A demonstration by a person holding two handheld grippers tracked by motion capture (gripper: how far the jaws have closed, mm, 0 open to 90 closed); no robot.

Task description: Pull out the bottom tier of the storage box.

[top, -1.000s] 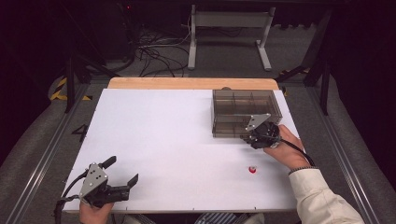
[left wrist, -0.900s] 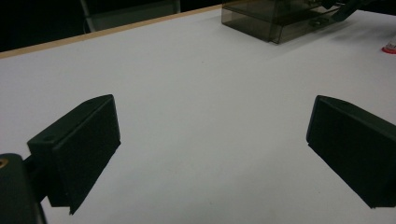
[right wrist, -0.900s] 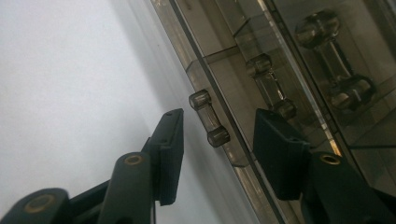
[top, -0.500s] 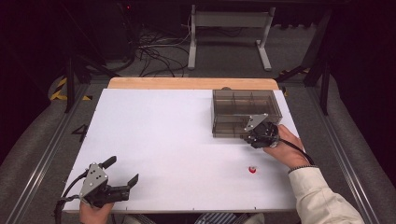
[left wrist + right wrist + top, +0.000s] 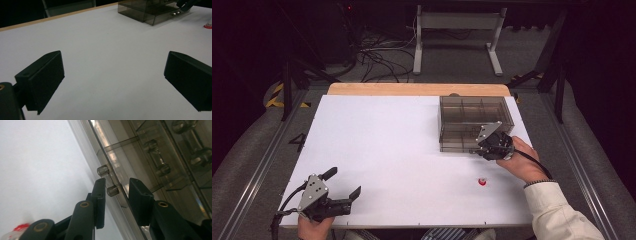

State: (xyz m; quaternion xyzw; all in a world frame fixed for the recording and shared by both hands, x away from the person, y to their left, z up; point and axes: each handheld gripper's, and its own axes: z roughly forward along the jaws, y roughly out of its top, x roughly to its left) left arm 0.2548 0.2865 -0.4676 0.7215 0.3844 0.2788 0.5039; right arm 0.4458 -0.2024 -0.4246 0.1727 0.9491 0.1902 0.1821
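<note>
- Now the right gripper [image 5: 480,146], jaws just closing around a knob [image 5: 112,190] on the clear organizer box [image 5: 474,120] near the tabletop's right edge, isn't yet clamped.
- Next, likely: pinch, then pull.
- Left gripper [image 5: 346,184] rests, jaws apart, at the near-left corner.

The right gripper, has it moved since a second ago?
No. The right gripper stays at the near front edge of the smoky plastic box; its jaws have just been closing around a small knob.

Brightly and evenly lit from overhead across the white bench [image 5: 402,150], with everything beyond the bench sunk in near-black and only faint, soft shadows under the left claw [image 5: 346,184]. Close up, soft and out of focus on the black jaws of the right claw [image 5: 115,195], with pale glare streaking the smoky clear box [image 5: 150,165] beside them. Slightly grainy and blurred toward the bench's far edge.
</note>
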